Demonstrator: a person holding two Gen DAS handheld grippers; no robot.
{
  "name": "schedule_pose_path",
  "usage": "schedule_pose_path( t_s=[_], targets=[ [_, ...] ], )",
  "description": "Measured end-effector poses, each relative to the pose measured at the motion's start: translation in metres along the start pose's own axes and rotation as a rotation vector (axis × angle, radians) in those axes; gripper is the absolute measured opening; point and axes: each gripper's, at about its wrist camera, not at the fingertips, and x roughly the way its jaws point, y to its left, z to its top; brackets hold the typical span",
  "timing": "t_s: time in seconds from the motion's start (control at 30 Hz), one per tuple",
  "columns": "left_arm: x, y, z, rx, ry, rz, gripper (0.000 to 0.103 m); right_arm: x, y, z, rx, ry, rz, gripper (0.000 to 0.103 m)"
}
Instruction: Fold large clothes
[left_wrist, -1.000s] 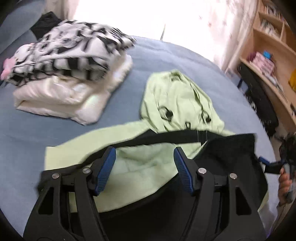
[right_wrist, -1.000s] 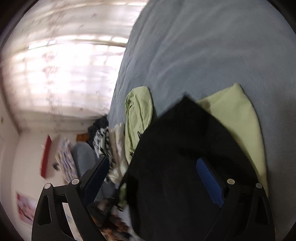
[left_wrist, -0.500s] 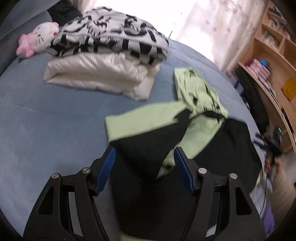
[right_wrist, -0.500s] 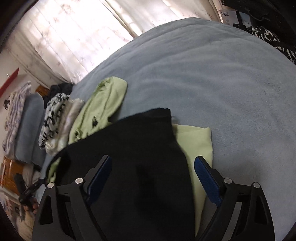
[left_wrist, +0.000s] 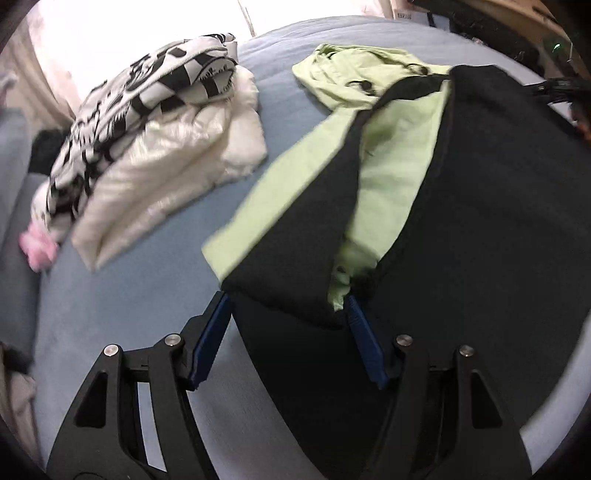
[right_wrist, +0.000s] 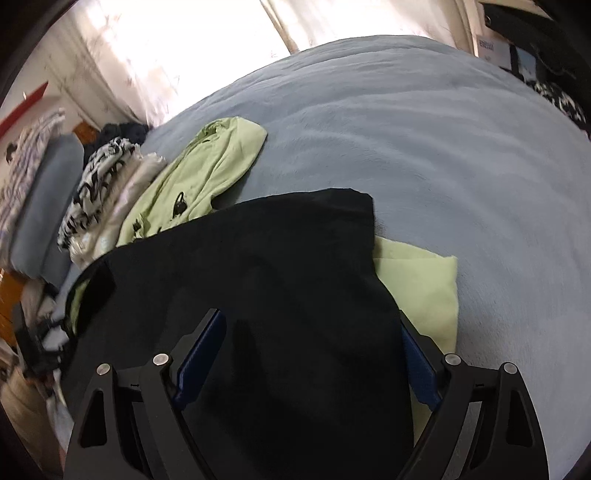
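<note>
My left gripper (left_wrist: 288, 321) is hovering with its blue-padded jaws spread apart, gripping nothing; the folded edge of the large black-and-light-green hooded garment (left_wrist: 480, 229) is lying right between and just past the tips. My right gripper (right_wrist: 314, 354) is also standing wide open, with the black panel of the same garment (right_wrist: 258, 295) lying under and between its jaws, and a light-green flap showing by the right pad. The garment is lying spread on the blue-grey fleece bed cover (right_wrist: 461, 166), black part nearest, green hood (right_wrist: 218, 158) farthest. Further off on the left side, a folded cream-white puffy jacket (left_wrist: 177, 173) is sitting on the cover, just beside the garment's green sleeve, with a folded black-and-white patterned garment (left_wrist: 147, 96) stacked on top. A pink plush toy (left_wrist: 37, 247) is peeking out by that pile. A bright curtained window (right_wrist: 177, 48) is glaring beyond the bed.
</note>
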Motion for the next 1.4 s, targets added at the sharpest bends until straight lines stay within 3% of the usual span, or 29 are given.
schedule_pose_path(
  t_s=[0.07,0.13,0.27,0.43,0.57,0.63,0.77,0.97,1.0,1.03,1.07,1.13,1.27,1.4],
  targets=[
    [0.012,0.008,0.015,-0.020,-0.005,0.026,0.062,0.005,-0.001,0.004,0.023,-0.001,-0.001,0.086],
    [0.023,0.025,0.029,-0.101,0.000,0.011,0.062,0.011,0.000,0.009,0.046,-0.005,0.000,0.086],
    [0.035,0.058,0.041,-0.314,-0.004,-0.115,0.062,0.021,0.001,0.017,0.077,-0.013,0.010,0.085],
    [0.042,0.085,0.031,-0.467,-0.021,-0.257,0.062,0.034,0.002,0.020,0.060,-0.015,0.001,0.065],
    [0.037,0.089,0.020,-0.511,-0.053,-0.344,0.062,0.037,-0.004,0.018,0.087,-0.040,-0.007,0.036],
    [0.034,0.085,0.018,-0.514,-0.053,-0.359,0.063,0.038,-0.007,0.017,0.097,-0.049,-0.014,0.026],
    [0.033,0.077,0.017,-0.461,-0.037,-0.370,0.065,0.038,-0.006,0.015,0.091,-0.066,-0.026,0.016],
    [0.043,0.070,0.025,-0.431,-0.003,-0.281,0.061,0.032,-0.001,0.009,0.099,-0.102,-0.067,0.008],
    [0.047,0.068,0.027,-0.436,0.019,-0.235,0.053,0.029,0.000,0.008,0.098,-0.112,-0.079,0.006],
    [0.049,0.066,0.029,-0.434,0.031,-0.207,0.033,0.022,0.002,0.006,0.093,-0.128,-0.099,0.005],
    [0.050,0.064,0.030,-0.428,0.043,-0.175,0.020,0.013,0.005,0.005,0.087,-0.151,-0.122,0.004],
    [0.045,0.063,0.033,-0.426,0.033,-0.159,0.005,-0.010,0.009,0.004,0.085,-0.210,-0.151,0.003],
    [0.023,0.063,0.048,-0.439,-0.024,-0.137,0.003,-0.048,0.019,0.013,0.071,-0.314,-0.204,0.003],
    [0.022,0.063,0.066,-0.458,-0.054,-0.076,0.003,-0.026,0.015,0.028,0.068,-0.255,-0.273,0.003]
  ],
)
